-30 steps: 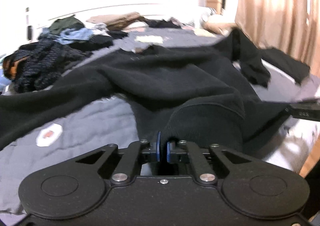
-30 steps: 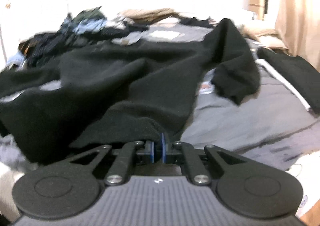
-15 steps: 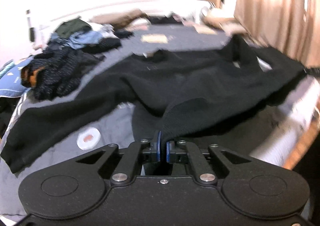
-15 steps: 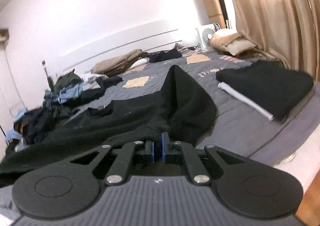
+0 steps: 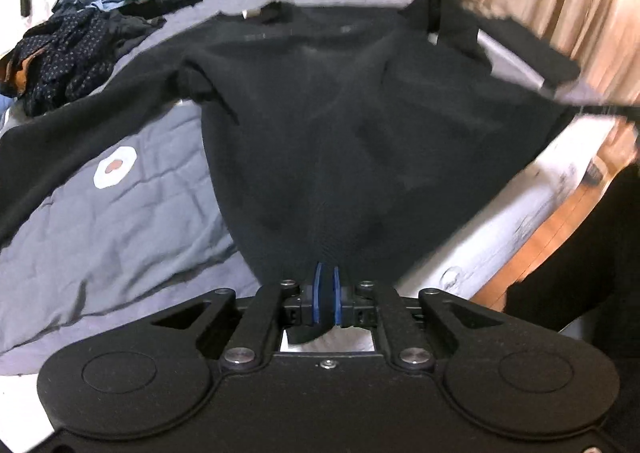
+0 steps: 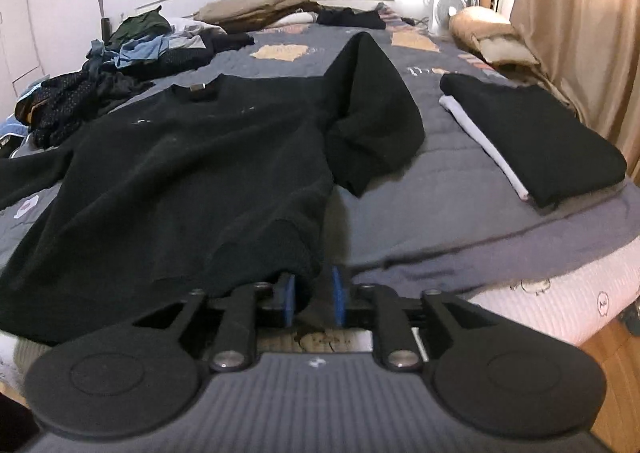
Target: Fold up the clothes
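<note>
A black sweater (image 5: 320, 113) lies spread front-up on the grey quilt (image 5: 120, 233), collar at the far end. My left gripper (image 5: 326, 285) is shut on its hem at the near left corner, and the cloth rises taut into the blue pads. In the right wrist view the sweater (image 6: 180, 157) lies flat, with its right sleeve (image 6: 372, 105) folded back on itself. My right gripper (image 6: 314, 293) is at the hem's right corner and its jaws are opening. The hem still lies between the parted pads, slack against the left one.
A folded black garment on a white one (image 6: 532, 133) sits to the right on the quilt (image 6: 440, 205). A heap of unfolded clothes (image 6: 120, 65) fills the far left. The white mattress edge (image 6: 560, 301) and wood floor run along the near right, with curtains (image 6: 580, 33) beyond.
Both grippers drew the sweater's hem toward the near bed edge and the body now lies spread flat. The right jaws, shut on the hem before, have parted. The left grip is unchanged.
</note>
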### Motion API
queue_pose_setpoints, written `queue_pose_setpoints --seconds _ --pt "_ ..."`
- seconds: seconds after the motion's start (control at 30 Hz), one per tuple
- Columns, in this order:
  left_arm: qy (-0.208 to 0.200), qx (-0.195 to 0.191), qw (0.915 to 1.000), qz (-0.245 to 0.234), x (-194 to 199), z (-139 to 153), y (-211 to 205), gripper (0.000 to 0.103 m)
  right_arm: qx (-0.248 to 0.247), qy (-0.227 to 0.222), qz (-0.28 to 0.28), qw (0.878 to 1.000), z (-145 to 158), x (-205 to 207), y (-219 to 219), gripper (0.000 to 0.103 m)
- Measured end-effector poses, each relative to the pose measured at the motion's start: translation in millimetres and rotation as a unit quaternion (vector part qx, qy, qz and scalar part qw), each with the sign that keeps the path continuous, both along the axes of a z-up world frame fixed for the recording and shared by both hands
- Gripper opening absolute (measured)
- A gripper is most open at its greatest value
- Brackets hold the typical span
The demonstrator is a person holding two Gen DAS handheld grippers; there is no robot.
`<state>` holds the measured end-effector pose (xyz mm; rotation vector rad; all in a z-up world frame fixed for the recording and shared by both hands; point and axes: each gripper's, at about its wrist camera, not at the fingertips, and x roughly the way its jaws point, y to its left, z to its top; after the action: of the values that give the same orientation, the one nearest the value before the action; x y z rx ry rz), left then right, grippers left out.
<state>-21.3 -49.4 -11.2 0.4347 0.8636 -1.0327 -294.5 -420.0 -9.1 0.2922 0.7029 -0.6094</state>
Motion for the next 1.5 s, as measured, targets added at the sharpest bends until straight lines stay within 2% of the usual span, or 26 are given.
queue_pose_setpoints --seconds 0.1,0.13,0.17,0.23,0.37,0.47,0.6,0.73,0.87,0.97,1.1,1.2,1.4,1.5 --pt "0.001 -0.021 0.9997 0.011 6.4 11.7 8.4 0.01 -0.023 0.012 0.02 0.999 8.2 -7.4 6.8 0.04" --pt "0.001 -0.027 0.9995 0.015 9.1 15.5 10.7 0.018 -0.035 0.011 0.02 0.999 13.0 -11.7 9.4 0.042" --pt "-0.003 -0.032 0.9992 0.022 9.6 18.3 8.6 0.032 -0.044 0.004 0.016 0.999 18.3 -17.1 11.2 0.048" --pt "-0.012 -0.05 0.9981 0.033 12.4 21.1 5.8 0.044 -0.051 -0.009 0.007 0.999 28.6 -26.3 11.7 0.052" --pt "-0.011 -0.086 0.9947 0.057 21.0 20.4 -2.0 0.044 -0.05 -0.054 -0.011 0.997 44.2 -32.3 8.2 0.06" --pt "-0.006 -0.112 0.9902 0.084 30.8 16.5 -10.7 0.044 -0.029 -0.081 -0.017 0.996 41.4 -16.6 1.3 0.063" --pt "-0.006 -0.144 0.982 0.122 45.4 13.1 -24.9 0.044 0.003 -0.116 0.0 0.993 30.7 19.9 -5.1 0.065" --pt "-0.007 -0.173 0.9721 0.158 62.4 9.5 -38.9 0.049 0.023 -0.136 0.025 0.99 16.8 67.4 -5.9 0.066" --pt "-0.002 -0.187 0.963 0.194 83.0 -3.3 -43.8 0.056 0.042 -0.144 0.061 0.987 5.6 117.7 -3.7 0.067" --pt "0.007 -0.192 0.9569 0.218 96.8 -16.8 -41.0 0.057 0.049 -0.145 0.076 0.985 0.6 155.0 -5.2 0.067" --pt "0.012 -0.18 0.9553 0.234 113.6 -21.4 -44.1 0.057 0.035 -0.14 0.087 0.986 -0.5 195.7 -14.6 0.067" --pt "-0.002 -0.193 0.955 0.225 118.8 -14.7 -52.5 0.059 0.025 -0.134 0.095 0.986 0.8 218.7 -27.1 0.067" --pt "-0.008 -0.187 0.9589 0.213 137.1 -17.6 -77.1 0.06 0.032 -0.164 0.079 0.983 -5.1 232.8 -53.9 0.067" --pt "-0.015 -0.18 0.961 0.209 146.9 -20.6 -89.4 0.061 0.027 -0.158 0.071 0.985 -10.6 237.2 -61.9 0.067"
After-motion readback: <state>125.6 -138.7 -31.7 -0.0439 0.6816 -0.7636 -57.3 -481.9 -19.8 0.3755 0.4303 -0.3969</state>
